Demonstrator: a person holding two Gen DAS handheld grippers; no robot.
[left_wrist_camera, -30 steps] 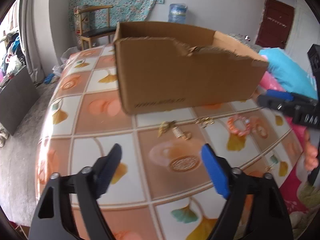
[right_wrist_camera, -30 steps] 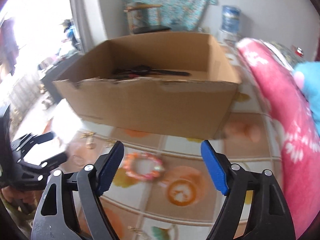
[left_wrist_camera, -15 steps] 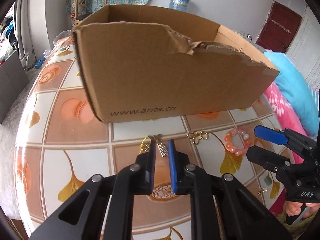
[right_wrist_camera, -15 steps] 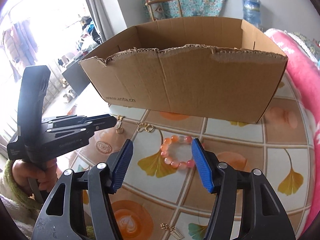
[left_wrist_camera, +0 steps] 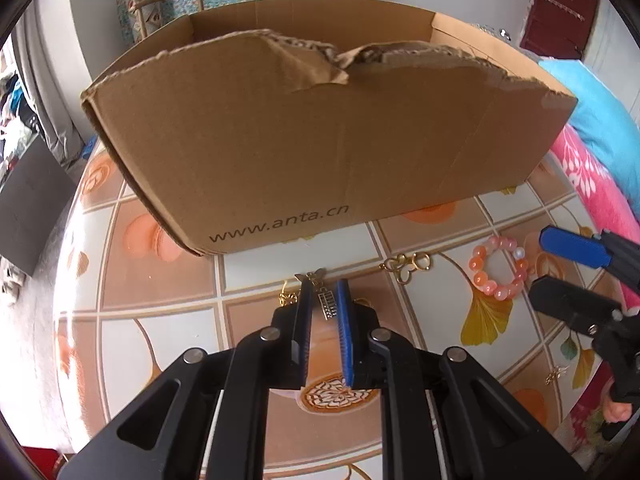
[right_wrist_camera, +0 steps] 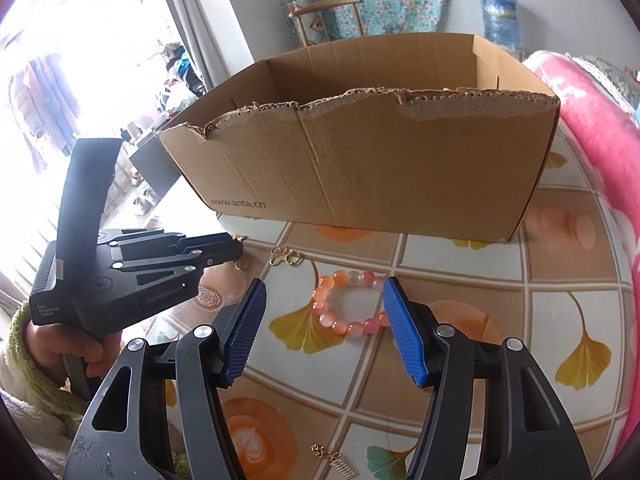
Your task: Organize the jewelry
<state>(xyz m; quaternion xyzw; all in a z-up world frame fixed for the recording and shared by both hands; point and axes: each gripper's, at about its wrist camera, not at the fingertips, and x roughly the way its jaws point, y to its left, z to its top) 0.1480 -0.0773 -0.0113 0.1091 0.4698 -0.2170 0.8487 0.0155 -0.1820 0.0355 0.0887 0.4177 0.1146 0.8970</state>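
A gold comb-shaped pendant [left_wrist_camera: 328, 305] on a chain lies on the tiled table in front of the cardboard box [left_wrist_camera: 320, 140]. My left gripper [left_wrist_camera: 324, 286] points down at it, with its jaws drawn narrow and the pendant caught between the blue pads. In the right wrist view the left gripper [right_wrist_camera: 224, 254] comes in from the left, held by a hand in a fleecy sleeve. A pink and orange bead bracelet [right_wrist_camera: 348, 306] lies flat between the fingertips of my right gripper [right_wrist_camera: 325, 284]. That gripper is open; its left pad stands clear of the beads.
A gold clasp of linked rings [right_wrist_camera: 286, 258] lies between the pendant and the bracelet. Another gold comb charm [right_wrist_camera: 340, 462] lies near the table's front edge. The box [right_wrist_camera: 380, 168] spans the back. A pink blanket [right_wrist_camera: 600, 128] borders the right.
My left gripper has moved forward toward the box and its wide jaws have closed in on the gold pendant. My right gripper has narrowed a little and come down around the bracelet.
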